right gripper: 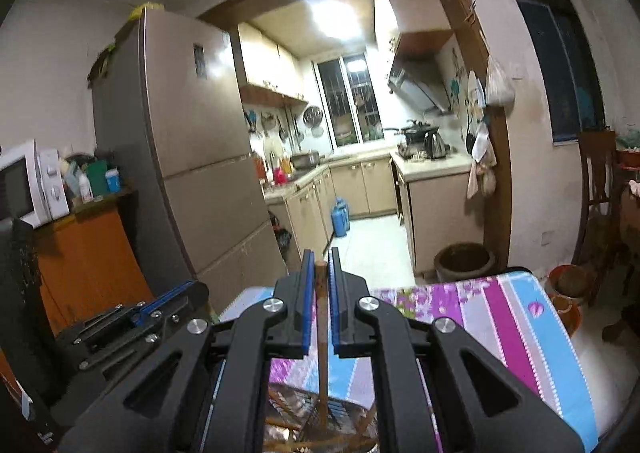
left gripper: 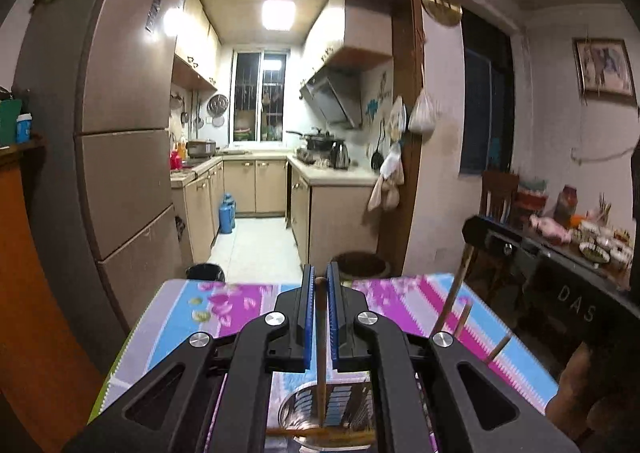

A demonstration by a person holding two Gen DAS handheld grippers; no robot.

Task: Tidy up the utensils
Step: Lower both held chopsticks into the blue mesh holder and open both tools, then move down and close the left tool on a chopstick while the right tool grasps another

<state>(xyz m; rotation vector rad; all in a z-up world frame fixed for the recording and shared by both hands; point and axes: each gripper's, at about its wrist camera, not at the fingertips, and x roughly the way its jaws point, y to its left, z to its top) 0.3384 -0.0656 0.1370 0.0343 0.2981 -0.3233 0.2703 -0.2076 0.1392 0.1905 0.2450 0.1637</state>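
My left gripper (left gripper: pixel 319 273) is shut on a thin wooden chopstick (left gripper: pixel 321 333) that stands upright between the blue pads. Its lower end reaches into a shiny metal utensil holder (left gripper: pixel 304 409) just under the jaws. More chopsticks (left gripper: pixel 450 305) stick up to the right. My right gripper (right gripper: pixel 320 258) is likewise shut on an upright wooden chopstick (right gripper: pixel 321 317), over a holder with several chopsticks (right gripper: pixel 288 425) fanned out in it. The left gripper (right gripper: pixel 176 299) shows at the left of the right wrist view, and the right gripper's black body (left gripper: pixel 496 237) at the right of the left wrist view.
A small table under a pink, purple and blue floral cloth (right gripper: pixel 520 325) bears the holder. Beyond it are a tall fridge (left gripper: pixel 120 133), the kitchen doorway, a black bin (left gripper: pixel 206 271) and a clay pot (right gripper: pixel 464 261). A side table with dishes (left gripper: pixel 592 249) stands on the right, a microwave (right gripper: pixel 28 181) on the left.
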